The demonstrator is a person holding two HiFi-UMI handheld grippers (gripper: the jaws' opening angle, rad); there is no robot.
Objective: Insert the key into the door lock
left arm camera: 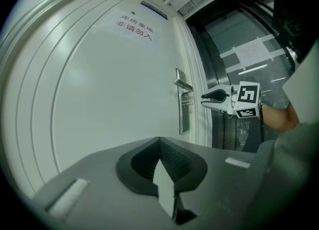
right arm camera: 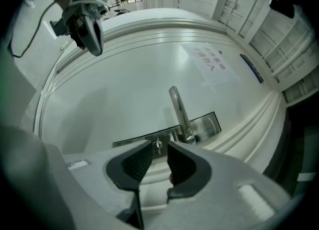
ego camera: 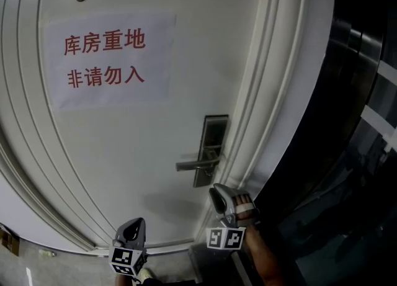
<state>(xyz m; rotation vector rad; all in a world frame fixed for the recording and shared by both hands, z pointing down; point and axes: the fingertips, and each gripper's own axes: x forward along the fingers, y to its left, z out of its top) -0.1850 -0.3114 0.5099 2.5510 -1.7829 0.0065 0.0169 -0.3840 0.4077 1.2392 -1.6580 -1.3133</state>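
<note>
Key (right arm camera: 158, 146) sits in lock plate (right arm camera: 199, 126) just below handle (right arm camera: 179, 112), mid-frame in right gripper view. Right tool (right arm camera: 159, 156) jaws partly open, empty, key visible thru gap. Left tool (left arm camera: 159, 141) closed on nothing, bottom centre, facing door (left arm camera: 109, 89).

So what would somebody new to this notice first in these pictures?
Probably the paper sign with red characters, stuck high on the white door. Next comes the metal lock plate with its lever handle near the door's right edge. The right gripper is open just below it, aimed at what looks like a small key in the plate.
</note>
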